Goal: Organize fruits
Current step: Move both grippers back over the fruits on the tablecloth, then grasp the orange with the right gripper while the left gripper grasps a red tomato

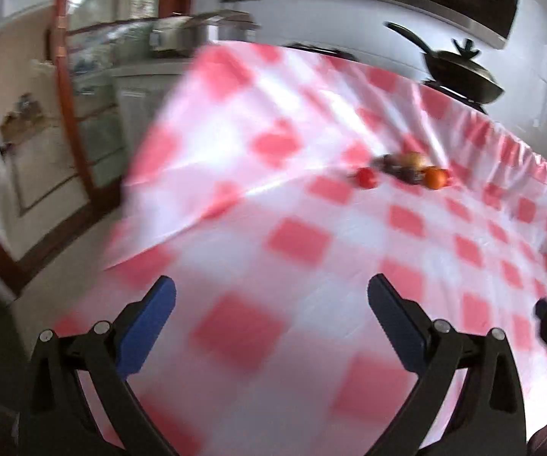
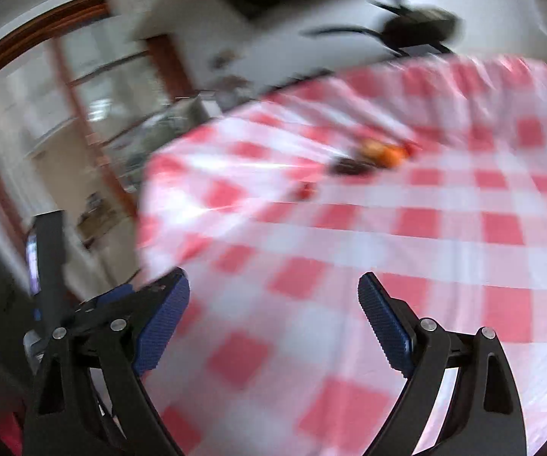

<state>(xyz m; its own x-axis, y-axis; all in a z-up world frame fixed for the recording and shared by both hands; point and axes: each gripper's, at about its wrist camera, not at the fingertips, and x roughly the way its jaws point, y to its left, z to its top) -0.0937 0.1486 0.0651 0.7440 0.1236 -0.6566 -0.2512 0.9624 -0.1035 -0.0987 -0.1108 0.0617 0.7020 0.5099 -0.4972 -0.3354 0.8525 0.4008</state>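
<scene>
A small group of fruits lies far out on the red-and-white checked tablecloth (image 1: 296, 243). In the left wrist view I see a red fruit (image 1: 366, 178), an orange fruit (image 1: 436, 177), a yellowish fruit (image 1: 410, 159) and a dark item (image 1: 406, 174) between them. In the blurred right wrist view the orange fruit (image 2: 391, 155), a dark item (image 2: 349, 167) and a small red fruit (image 2: 305, 191) show. My left gripper (image 1: 272, 292) is open and empty above the near cloth. My right gripper (image 2: 273, 288) is open and empty, far from the fruits.
A dark lidded pan (image 1: 459, 72) stands beyond the table's far edge, also seen blurred in the right wrist view (image 2: 421, 26). The table's left edge drops to the floor (image 1: 64, 266). A wooden-framed glass door (image 1: 83, 87) and a counter with appliances (image 1: 182, 38) stand at left.
</scene>
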